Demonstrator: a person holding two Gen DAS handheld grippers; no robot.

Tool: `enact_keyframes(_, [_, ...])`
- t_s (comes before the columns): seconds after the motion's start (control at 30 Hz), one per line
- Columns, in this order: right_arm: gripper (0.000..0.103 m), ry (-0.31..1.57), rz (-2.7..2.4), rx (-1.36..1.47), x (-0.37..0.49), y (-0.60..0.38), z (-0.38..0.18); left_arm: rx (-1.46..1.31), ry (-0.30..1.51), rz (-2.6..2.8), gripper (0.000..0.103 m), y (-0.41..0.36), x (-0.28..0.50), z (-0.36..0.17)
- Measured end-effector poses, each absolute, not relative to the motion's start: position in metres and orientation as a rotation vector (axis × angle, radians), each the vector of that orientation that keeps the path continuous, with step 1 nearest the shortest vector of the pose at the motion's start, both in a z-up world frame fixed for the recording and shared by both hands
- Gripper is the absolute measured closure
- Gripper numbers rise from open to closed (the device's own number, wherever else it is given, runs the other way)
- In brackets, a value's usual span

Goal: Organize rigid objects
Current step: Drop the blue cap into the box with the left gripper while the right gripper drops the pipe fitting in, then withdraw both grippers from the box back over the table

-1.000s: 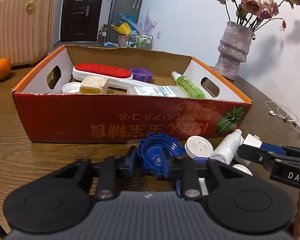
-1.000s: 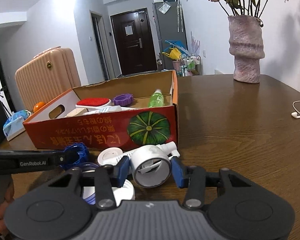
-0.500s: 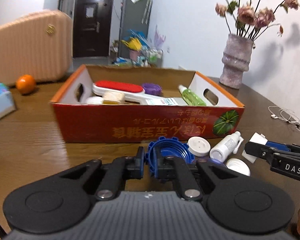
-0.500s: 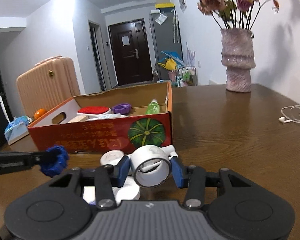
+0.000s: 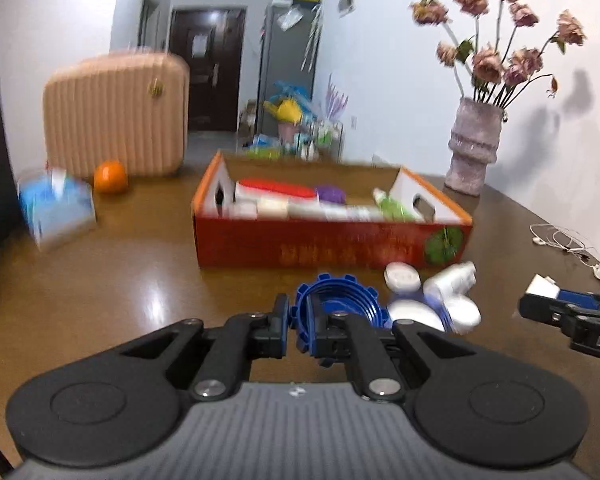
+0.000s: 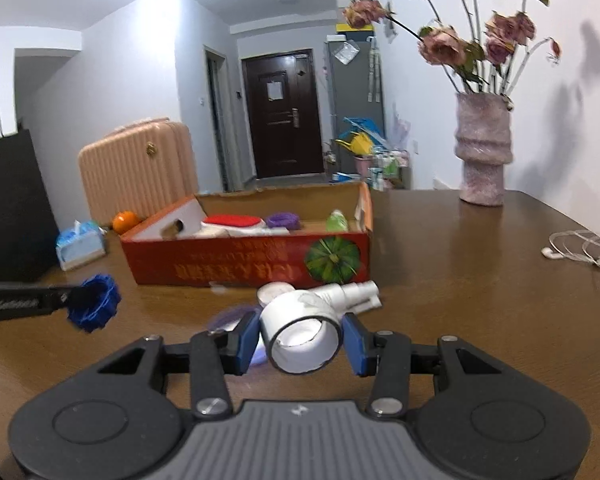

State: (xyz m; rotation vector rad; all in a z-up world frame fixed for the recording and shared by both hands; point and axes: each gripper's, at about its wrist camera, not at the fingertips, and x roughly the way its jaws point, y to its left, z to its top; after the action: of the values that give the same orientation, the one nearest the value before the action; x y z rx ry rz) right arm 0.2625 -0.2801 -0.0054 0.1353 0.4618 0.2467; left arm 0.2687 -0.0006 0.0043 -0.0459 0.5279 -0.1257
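Observation:
My left gripper (image 5: 299, 326) is shut on the rim of a blue notched lid (image 5: 340, 304) and holds it above the table; the lid also shows in the right wrist view (image 6: 94, 302). My right gripper (image 6: 300, 340) is shut on a white tape roll (image 6: 302, 332), lifted off the table. The red cardboard box (image 5: 332, 246) (image 6: 252, 266) stands beyond both and holds a red brush (image 6: 232, 221), a purple lid (image 6: 283, 220) and a green bottle (image 6: 337, 222). A white lid (image 5: 402, 276) and a white bottle (image 5: 450, 282) (image 6: 350, 294) lie in front of the box.
A vase of dried flowers (image 6: 483, 152) stands at the back right. White earphones (image 6: 580, 250) lie at the right edge. A tissue pack (image 5: 56, 210) and an orange (image 5: 110, 176) are at the left. A pink suitcase (image 5: 116, 114) stands behind the table.
Both grippers have risen and pulled back from the box with their objects. The blue lid and the tape roll are now off the table.

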Motion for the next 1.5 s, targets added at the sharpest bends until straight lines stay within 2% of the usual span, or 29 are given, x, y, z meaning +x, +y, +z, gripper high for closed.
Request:
enact_keyframes(0.13, [0.059, 0.442, 0.311, 0.154, 0.295, -0.284, 0.027, 0.05, 0.466, -0.144, 0.094, 0.009, 0.304, 0.039])
enact_keyframes(0.3, [0.059, 0.503, 0.336, 0.077, 0.393, -0.272, 0.058, 0.098, 0.535, -0.199, 0.094, 0.017, 0.389, 0.061])
enact_keyframes(0.47, [0.058, 0.695, 0.322, 0.031, 0.511, -0.251, 0.05, 0.182, 0.662, -0.171, 0.093, 0.02, 0.461, 0.035])
enact_keyframes(0.67, [0.058, 0.868, 0.233, -0.121, 0.605, -0.215, 0.011, 0.227, 0.731, -0.203, 0.09, 0.025, 0.494, 0.004])
enact_keyframes(0.73, [0.053, 0.887, 0.229, -0.129, 0.619, -0.208, 0.001, 0.221, 0.743, -0.207, 0.085, 0.026, 0.5, -0.003])
enact_keyframes(0.77, [0.052, 0.883, 0.237, -0.124, 0.622, -0.205, -0.001, 0.216, 0.747, -0.217, 0.078, 0.028, 0.503, -0.005])
enact_keyframes(0.8, [0.051, 0.875, 0.239, -0.121, 0.623, -0.203, 0.0, 0.206, 0.745, -0.227, 0.074, 0.029, 0.505, -0.006])
enact_keyframes(0.9, [0.041, 0.825, 0.234, -0.118, 0.617, -0.205, 0.011, 0.178, 0.727, -0.215, 0.073, 0.035, 0.506, 0.0])
enact_keyframes(1.1, [0.041, 0.75, 0.221, -0.104, 0.583, -0.228, 0.056, 0.131, 0.658, -0.177, 0.066, 0.047, 0.492, 0.039])
enact_keyframes(1.2, [0.039, 0.702, 0.22, -0.094, 0.556, -0.247, 0.083, 0.107, 0.613, -0.163, 0.06, 0.051, 0.473, 0.067])
enact_keyframes(1.33, [0.034, 0.641, 0.231, -0.086, 0.499, -0.267, 0.111, 0.108, 0.544, -0.165, 0.057, 0.044, 0.429, 0.1])
enact_keyframes(1.43, [0.031, 0.589, 0.237, -0.063, 0.451, -0.281, 0.118, 0.095, 0.501, -0.17, 0.049, 0.039, 0.393, 0.113])
enact_keyframes(1.5, [0.028, 0.549, 0.247, -0.032, 0.41, -0.29, 0.114, 0.074, 0.472, -0.17, 0.028, 0.035, 0.361, 0.113])
